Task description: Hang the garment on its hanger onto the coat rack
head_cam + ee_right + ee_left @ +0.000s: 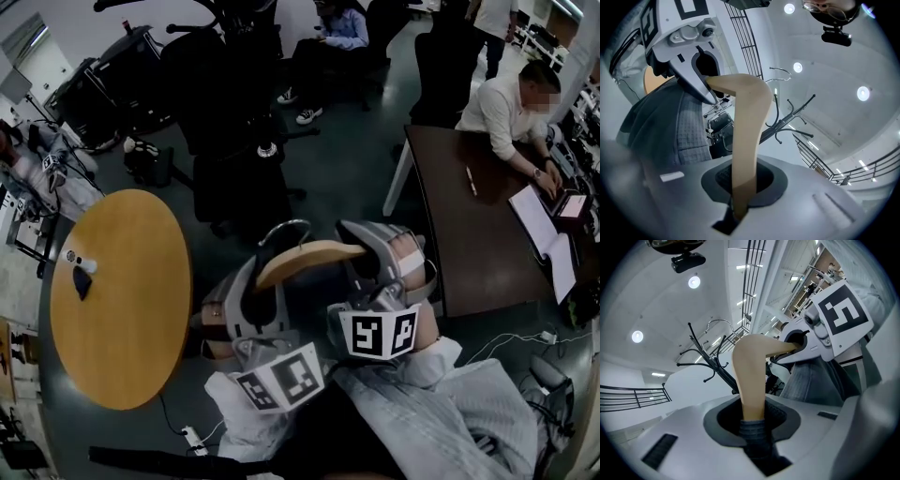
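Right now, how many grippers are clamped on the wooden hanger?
2. The left gripper grips one arm of the hanger, where the dark garment covers it. The right gripper grips the other, bare arm. Neither grip is hidden.

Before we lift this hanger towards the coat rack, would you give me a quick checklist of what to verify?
1. Left gripper clamped on hanger and garment: ok.
2. Right gripper clamped on hanger's bare wood: ok.
3. The garment sits on hanger: ok.
4. Metal hook free of both grippers: ok.
5. Coat rack has a bare hook: ok.
6. Metal hook's distance to rack: cannot tell.
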Motion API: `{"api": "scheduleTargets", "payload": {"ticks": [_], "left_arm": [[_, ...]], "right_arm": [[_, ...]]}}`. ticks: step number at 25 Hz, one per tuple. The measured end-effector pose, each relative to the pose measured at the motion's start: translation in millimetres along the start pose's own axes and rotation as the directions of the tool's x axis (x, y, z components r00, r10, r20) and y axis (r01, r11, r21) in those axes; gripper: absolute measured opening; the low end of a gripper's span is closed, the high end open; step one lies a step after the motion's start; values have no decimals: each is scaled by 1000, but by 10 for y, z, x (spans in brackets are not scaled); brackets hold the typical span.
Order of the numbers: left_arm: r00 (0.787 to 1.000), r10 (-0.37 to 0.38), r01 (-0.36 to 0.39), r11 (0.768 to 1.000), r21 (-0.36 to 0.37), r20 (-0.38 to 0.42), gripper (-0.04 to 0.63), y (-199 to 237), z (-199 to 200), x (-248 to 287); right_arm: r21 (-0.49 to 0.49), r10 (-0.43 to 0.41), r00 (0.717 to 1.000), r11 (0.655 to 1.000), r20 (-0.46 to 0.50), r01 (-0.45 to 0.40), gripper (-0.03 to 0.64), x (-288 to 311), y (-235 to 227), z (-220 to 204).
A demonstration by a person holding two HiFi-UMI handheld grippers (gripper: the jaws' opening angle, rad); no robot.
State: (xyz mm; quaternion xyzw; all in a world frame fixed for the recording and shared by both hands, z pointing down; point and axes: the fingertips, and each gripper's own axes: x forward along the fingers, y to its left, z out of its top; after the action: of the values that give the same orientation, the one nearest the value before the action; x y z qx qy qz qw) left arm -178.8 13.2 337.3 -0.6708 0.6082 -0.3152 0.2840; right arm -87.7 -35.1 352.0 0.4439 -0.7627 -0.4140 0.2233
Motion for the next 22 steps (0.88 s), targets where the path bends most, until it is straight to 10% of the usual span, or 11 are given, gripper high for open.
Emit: {"api": "scheduleTargets", "payload": {"ticks": [22], "left_arm": [[981,161,-163,987,5,104,84,1542,314,2766]], "right_arm": [[-84,-161,979,981,124,172,6,2855,-1531,-170]]}}
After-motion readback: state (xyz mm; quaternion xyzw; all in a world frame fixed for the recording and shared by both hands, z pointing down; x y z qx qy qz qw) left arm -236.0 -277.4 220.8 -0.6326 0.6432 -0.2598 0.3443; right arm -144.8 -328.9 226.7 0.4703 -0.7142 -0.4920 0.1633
